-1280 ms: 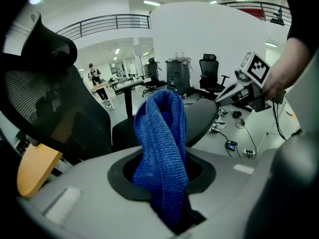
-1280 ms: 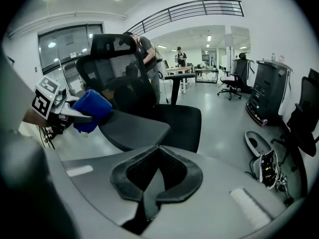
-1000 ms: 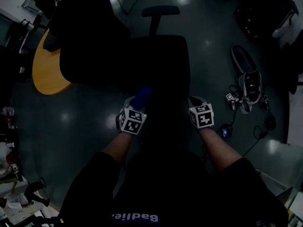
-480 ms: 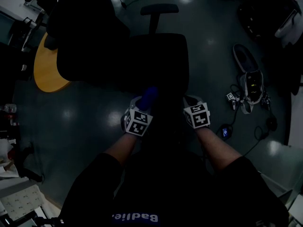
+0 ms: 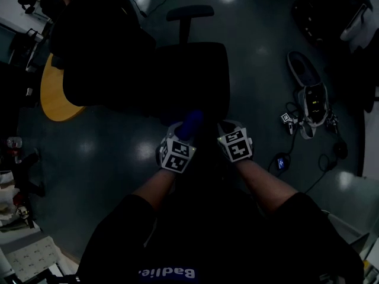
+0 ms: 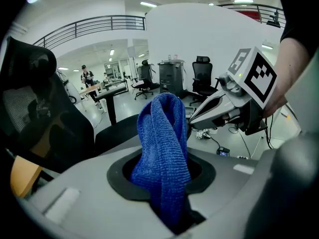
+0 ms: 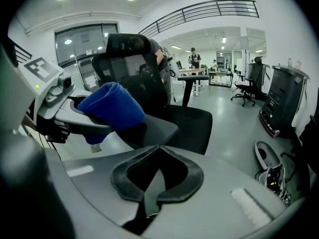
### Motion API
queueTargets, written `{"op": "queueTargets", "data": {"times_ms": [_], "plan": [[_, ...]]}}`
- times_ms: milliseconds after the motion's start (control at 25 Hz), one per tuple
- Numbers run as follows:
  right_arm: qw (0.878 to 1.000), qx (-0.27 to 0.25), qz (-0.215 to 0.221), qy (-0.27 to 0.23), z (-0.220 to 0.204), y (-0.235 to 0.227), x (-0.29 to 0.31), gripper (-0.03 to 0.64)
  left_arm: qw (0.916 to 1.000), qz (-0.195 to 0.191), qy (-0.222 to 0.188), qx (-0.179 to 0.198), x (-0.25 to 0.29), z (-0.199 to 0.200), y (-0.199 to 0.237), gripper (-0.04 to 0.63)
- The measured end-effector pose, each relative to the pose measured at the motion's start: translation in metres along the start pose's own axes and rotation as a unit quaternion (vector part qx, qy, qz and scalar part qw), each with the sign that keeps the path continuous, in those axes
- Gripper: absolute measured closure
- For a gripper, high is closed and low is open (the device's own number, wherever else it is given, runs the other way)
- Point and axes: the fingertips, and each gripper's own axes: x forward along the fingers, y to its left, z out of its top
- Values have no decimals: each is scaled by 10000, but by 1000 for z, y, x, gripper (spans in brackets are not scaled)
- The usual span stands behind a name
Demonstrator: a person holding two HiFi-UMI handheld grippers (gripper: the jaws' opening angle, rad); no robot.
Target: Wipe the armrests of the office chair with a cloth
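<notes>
A black office chair (image 5: 190, 76) stands in front of me, one armrest (image 5: 189, 12) showing at its far side. My left gripper (image 5: 182, 137) is shut on a blue cloth (image 5: 190, 125), which sticks up from its jaws just short of the seat's near edge. In the left gripper view the cloth (image 6: 163, 148) rises folded from the clamped jaws. My right gripper (image 5: 228, 130) is close beside it on the right, shut with nothing in it. The right gripper view shows the chair's backrest (image 7: 132, 68), seat (image 7: 192, 124), armrest (image 7: 193, 77) and the cloth (image 7: 108, 108).
A second dark chair (image 5: 98, 46) and a round wooden table (image 5: 54, 96) stand at the left. A bag (image 5: 311, 96) and cables (image 5: 320, 152) lie on the floor at the right. Clutter sits at the lower left (image 5: 18, 218). A person (image 7: 194, 59) stands far off.
Both grippers have drawn closer together and nearer the seat's edge, the left moving right with the cloth and the right moving left. The head view has shifted slightly.
</notes>
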Motion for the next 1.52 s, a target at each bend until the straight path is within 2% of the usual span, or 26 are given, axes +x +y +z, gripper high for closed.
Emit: {"op": "queueTargets", "data": {"times_ms": [160,360,520,640,840,960,1240,1520], "plan": [[10000,46,69,-28,1,6,2,621,9998,-176,-60,-25,9,14,-19,472],[9998,62,177,-58,3,11,3,621,9989,-218,-152,-385,13,21,-29,472],[9997,106,210,-103,0,11,1,621,9985,-473,-164,-230,19,31,-55,471],[9994,53,331,-106,-1,13,0,615,9984,-516,-169,-186,20,33,-60,473],[9988,-15,401,-269,2,13,-7,614,9984,-483,-213,-190,14,36,-54,468],[9988,-30,350,-353,6,10,-13,614,9980,-430,-340,-321,4,38,-46,468],[9986,20,61,-529,16,5,-37,614,9936,-204,-803,-767,-33,43,-18,468],[9970,35,-344,-686,29,30,-48,614,9876,-175,-1254,-930,-83,33,25,468]]}}
